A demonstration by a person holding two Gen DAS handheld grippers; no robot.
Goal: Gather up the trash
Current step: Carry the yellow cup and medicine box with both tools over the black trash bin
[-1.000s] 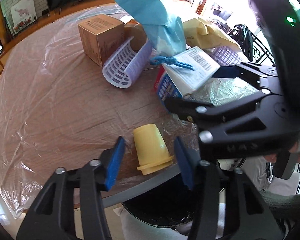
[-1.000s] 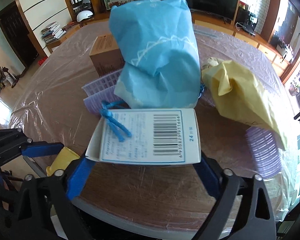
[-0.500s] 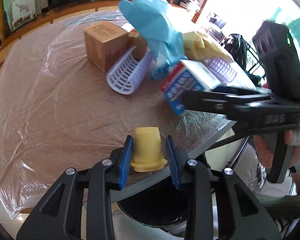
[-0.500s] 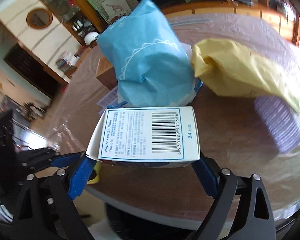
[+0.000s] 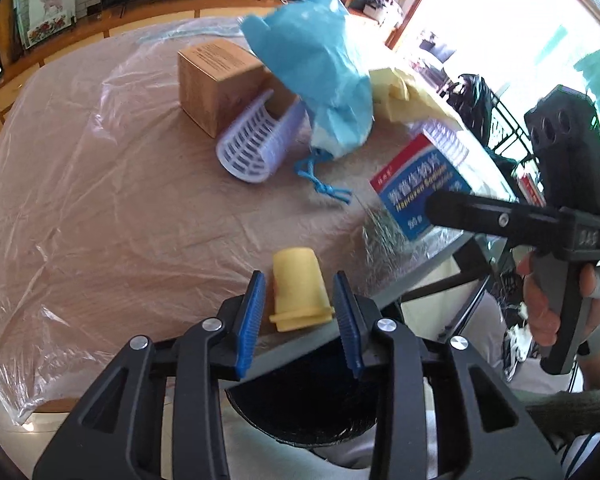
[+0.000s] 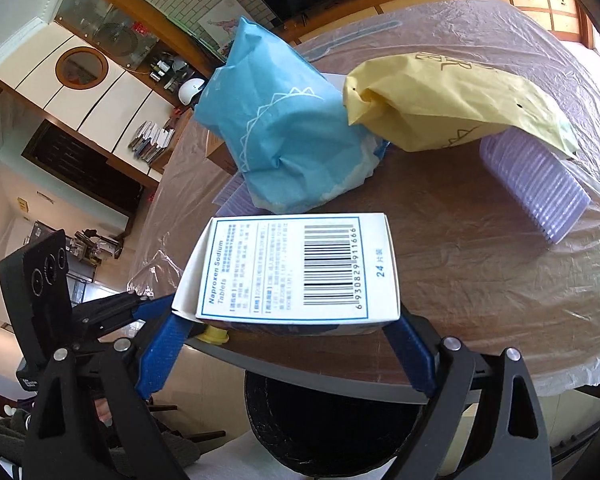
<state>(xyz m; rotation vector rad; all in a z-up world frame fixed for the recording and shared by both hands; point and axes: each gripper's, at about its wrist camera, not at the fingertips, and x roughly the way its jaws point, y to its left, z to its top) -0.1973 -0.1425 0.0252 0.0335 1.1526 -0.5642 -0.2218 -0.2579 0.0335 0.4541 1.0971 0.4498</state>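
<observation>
Box (image 6: 296,268) is hiding the right gripper (image 6: 288,324) pads — clamping it, now tilted; left gripper (image 5: 300,312) loosening around cup (image 5: 299,288) — gaps showing.

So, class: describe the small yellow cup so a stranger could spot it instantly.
Start at the plastic-covered round table and follow its near edge. There the yellow cup lies on its side between the left tool's blue pads, the only small solid yellow thing; the other yellow item is a crumpled bag.

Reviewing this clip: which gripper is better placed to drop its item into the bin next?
Right. The right gripper already clamps the box directly above the bin. The left gripper only straddles the cup, which rests on the table.
</observation>
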